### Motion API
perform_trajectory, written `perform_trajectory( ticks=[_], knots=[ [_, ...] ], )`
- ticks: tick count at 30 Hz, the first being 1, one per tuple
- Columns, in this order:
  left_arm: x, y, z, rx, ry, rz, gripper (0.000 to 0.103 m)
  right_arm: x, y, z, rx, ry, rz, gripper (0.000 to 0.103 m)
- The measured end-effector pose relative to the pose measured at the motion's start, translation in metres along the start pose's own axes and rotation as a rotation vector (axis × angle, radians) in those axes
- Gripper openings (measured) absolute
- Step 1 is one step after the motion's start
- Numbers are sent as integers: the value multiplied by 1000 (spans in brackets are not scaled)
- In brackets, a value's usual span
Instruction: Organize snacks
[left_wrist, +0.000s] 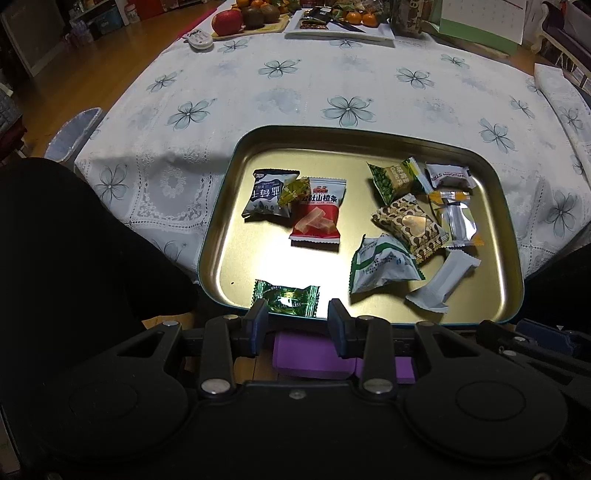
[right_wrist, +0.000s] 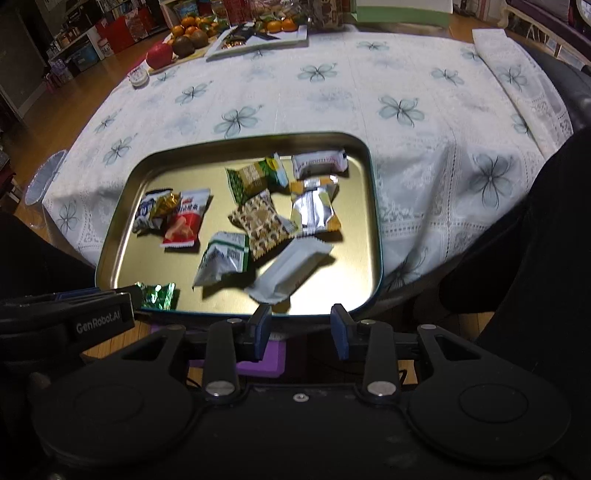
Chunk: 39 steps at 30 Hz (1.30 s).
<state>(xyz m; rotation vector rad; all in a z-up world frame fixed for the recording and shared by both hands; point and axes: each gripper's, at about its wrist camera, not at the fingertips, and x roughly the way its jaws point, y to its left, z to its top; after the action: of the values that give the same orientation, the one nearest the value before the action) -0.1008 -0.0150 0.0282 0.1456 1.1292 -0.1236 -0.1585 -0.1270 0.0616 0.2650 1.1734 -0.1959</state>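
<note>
A gold metal tray at the table's near edge holds several wrapped snacks. A green candy lies at the tray's near left rim. A red packet, a navy packet and a small gold candy lie left. A heart-print packet and a white bar lie right. My left gripper is open, just short of the green candy. My right gripper is open and empty at the tray's near rim.
The table has a white flowered cloth. At its far end stand a board with an apple and fruit, a white plate with oranges and snacks, and a green box. Dark chair shapes flank the tray.
</note>
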Motion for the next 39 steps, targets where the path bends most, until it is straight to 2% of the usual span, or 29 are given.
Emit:
perform_trajectory(
  ticks=[6, 23, 39],
  knots=[
    [1, -4, -5, 24, 2, 14, 46, 7, -6, 2, 28, 33, 3, 37],
    [4, -3, -7, 26, 15, 8, 46, 5, -1, 4, -5, 22, -28, 37],
    [6, -5, -8, 33, 25, 9, 46, 5, -1, 3, -8, 26, -23, 37]
  ],
)
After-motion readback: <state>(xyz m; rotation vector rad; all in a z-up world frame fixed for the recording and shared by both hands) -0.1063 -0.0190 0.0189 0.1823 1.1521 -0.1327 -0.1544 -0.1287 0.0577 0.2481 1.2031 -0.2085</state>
